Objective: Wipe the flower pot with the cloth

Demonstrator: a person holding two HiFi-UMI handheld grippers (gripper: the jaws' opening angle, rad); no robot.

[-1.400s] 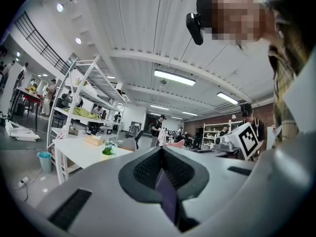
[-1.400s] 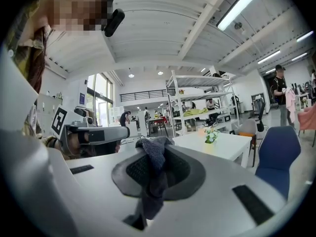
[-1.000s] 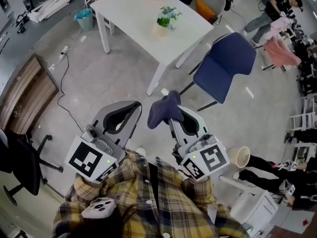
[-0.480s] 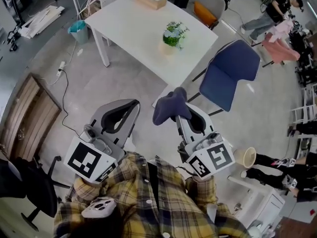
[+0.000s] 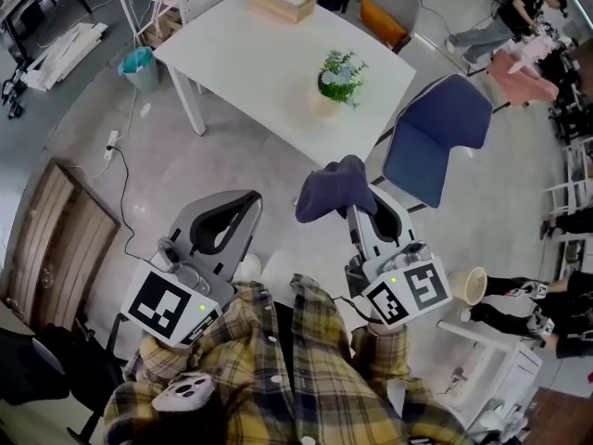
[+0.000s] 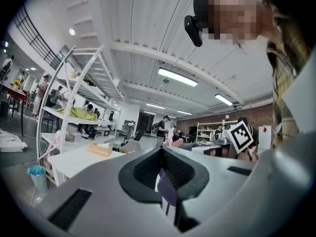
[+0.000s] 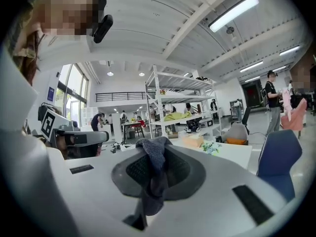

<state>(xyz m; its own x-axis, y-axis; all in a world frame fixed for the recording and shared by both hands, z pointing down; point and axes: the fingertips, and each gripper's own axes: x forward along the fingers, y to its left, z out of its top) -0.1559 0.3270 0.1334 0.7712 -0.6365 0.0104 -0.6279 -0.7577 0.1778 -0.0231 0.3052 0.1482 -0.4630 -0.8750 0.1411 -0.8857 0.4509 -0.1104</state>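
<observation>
Overhead first, in the head view: the flower pot (image 5: 326, 103) is a small cream one with a bushy green and pale blue plant. It stands on the white table (image 5: 250, 54) near the edge closest to the person, well ahead of both grippers. A blue chair (image 5: 435, 135) sits beside that edge. The right gripper (image 5: 354, 208) is clamped on the cloth (image 5: 332, 189), a dark blue-purple bundle that bunches over the jaw tips and hides them. The left gripper (image 5: 243, 200) has its jaws together and carries nothing. The person's plaid sleeves cover both hands.

Next, in the left gripper view, the left gripper (image 6: 162, 150) has its jaws meeting at the tips with nothing pinched. A purple-blue patch shows through the gap below the tips; what it belongs to is unclear. The table (image 6: 74, 161) shows at the left, but the jaws block the pot.

Last, in the right gripper view, the right gripper (image 7: 154, 151) is pressed tight on the cloth (image 7: 153, 174), a coarse weave draped over the tips and hanging down the slot. The pot (image 7: 211, 147) is only a tiny green tuft on the table (image 7: 236, 153), too small for detail. The chair (image 7: 277, 157) is cut off at the right.
</observation>
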